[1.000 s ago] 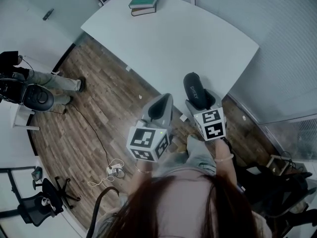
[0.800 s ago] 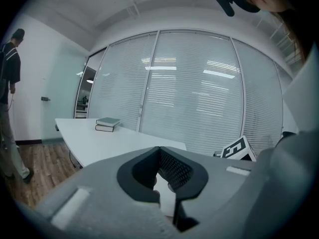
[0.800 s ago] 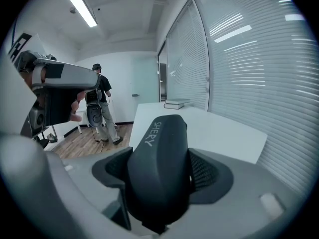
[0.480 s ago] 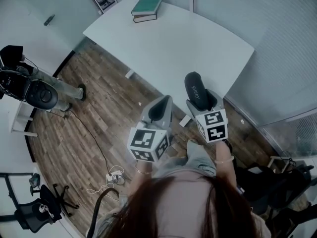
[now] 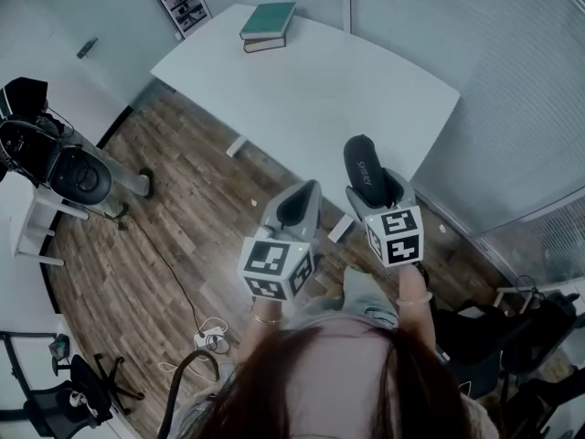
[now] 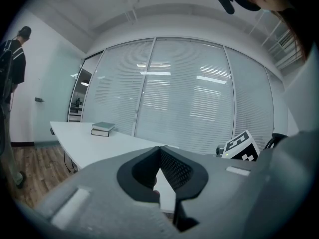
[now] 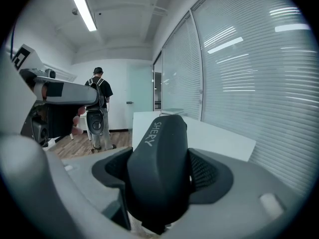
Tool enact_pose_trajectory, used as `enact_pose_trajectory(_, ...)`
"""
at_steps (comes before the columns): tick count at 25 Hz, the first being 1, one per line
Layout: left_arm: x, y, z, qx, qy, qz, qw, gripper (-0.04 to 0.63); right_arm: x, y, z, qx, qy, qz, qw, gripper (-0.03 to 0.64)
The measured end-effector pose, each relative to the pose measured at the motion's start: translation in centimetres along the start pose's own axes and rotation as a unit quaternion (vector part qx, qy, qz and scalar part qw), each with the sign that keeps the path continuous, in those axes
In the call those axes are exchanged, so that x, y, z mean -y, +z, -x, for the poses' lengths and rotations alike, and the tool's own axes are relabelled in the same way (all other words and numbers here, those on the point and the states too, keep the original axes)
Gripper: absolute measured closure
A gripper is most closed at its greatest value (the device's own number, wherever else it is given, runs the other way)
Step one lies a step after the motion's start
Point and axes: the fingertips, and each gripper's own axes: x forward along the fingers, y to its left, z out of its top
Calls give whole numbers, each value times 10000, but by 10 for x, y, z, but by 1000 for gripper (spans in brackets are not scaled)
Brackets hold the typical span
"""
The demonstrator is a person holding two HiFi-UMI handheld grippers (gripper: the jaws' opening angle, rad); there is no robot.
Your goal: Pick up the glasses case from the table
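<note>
The black glasses case (image 5: pixel 363 166) (image 7: pixel 158 163), printed with pale letters, is clamped between the jaws of my right gripper (image 5: pixel 374 183) (image 7: pixel 160 176) and held in the air off the near edge of the white table (image 5: pixel 311 80). Its rounded end sticks out past the jaws toward the table. My left gripper (image 5: pixel 292 207) (image 6: pixel 162 176) hangs beside it over the wood floor, jaws closed with nothing between them. Each gripper's marker cube (image 5: pixel 394 236) faces the head view.
Two stacked books (image 5: pixel 268 25) (image 6: pixel 102 129), the top one green, lie at the table's far end. Glass walls with blinds (image 5: pixel 512 90) run behind and to the right. A person (image 7: pixel 98 114) stands by equipment (image 5: pixel 73 174) at the left; cables (image 5: pixel 212 338) and an office chair (image 5: pixel 87 378) are on the floor.
Both grippers and the held case keep their place in the head view, while the table and floor slide slightly as the head shifts. The person at the left has moved out of the head view.
</note>
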Motion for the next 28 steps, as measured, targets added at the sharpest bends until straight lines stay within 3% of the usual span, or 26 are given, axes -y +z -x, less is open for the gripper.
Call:
enact_pose_trajectory(14, 7, 3, -5, 45, -72, -63, 9999, 586, 10, 10, 14, 210, -125, -10, 9997, 268)
enact_pose_trajectory(28, 28, 8, -1, 107, 109, -85, 9998, 586, 13, 21, 37, 426, 11, 111, 9990, 268)
